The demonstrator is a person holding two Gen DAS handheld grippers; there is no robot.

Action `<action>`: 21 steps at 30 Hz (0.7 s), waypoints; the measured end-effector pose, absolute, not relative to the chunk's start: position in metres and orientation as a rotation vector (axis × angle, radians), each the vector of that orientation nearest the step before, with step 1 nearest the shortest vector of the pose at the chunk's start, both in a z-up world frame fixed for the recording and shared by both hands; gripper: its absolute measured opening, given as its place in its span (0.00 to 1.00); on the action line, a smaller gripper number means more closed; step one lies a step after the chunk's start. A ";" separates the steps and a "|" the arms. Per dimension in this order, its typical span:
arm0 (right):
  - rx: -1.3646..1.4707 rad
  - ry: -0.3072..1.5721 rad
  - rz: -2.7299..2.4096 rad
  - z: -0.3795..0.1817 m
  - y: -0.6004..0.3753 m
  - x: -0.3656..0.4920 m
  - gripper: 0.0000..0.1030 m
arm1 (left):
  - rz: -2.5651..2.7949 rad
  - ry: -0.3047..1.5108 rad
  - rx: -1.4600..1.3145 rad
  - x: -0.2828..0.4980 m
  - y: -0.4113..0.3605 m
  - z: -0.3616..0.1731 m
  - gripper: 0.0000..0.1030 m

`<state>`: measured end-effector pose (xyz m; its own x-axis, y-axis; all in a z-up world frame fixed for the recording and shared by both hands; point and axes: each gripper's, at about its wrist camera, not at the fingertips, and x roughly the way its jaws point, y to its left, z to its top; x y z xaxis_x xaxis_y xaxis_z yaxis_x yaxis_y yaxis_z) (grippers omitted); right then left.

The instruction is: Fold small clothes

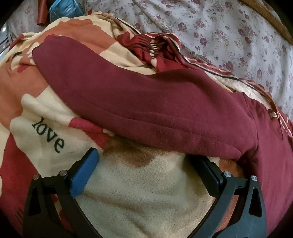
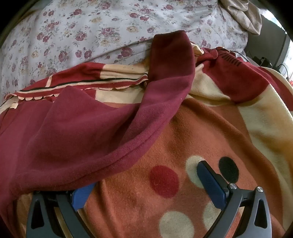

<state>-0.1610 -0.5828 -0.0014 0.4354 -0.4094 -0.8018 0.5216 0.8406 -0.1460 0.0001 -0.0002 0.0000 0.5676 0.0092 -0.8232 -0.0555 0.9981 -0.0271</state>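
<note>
A maroon fleece garment lies spread on a patterned blanket. In the left wrist view one long sleeve or leg runs from upper left to lower right. My left gripper is open just below the garment's near hem; its right finger tip is tucked under the cloth. In the right wrist view the same garment lies at left, one sleeve reaching up. My right gripper is open over the blanket; its left finger sits under the garment's hem.
A floral bedsheet lies beyond the blanket and also shows in the right wrist view. A blue packet and a dark red roll lie at the far left. Beige cloth and cables sit at the far right.
</note>
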 end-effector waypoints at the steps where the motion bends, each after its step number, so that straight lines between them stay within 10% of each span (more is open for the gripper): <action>1: 0.128 0.960 -0.582 -0.001 -0.583 -0.161 1.00 | 0.038 0.967 -0.052 0.000 0.000 0.000 0.99; 21: 0.129 0.959 -0.582 -0.001 -0.583 -0.161 1.00 | 0.023 1.016 -0.033 -0.010 0.027 -0.003 0.99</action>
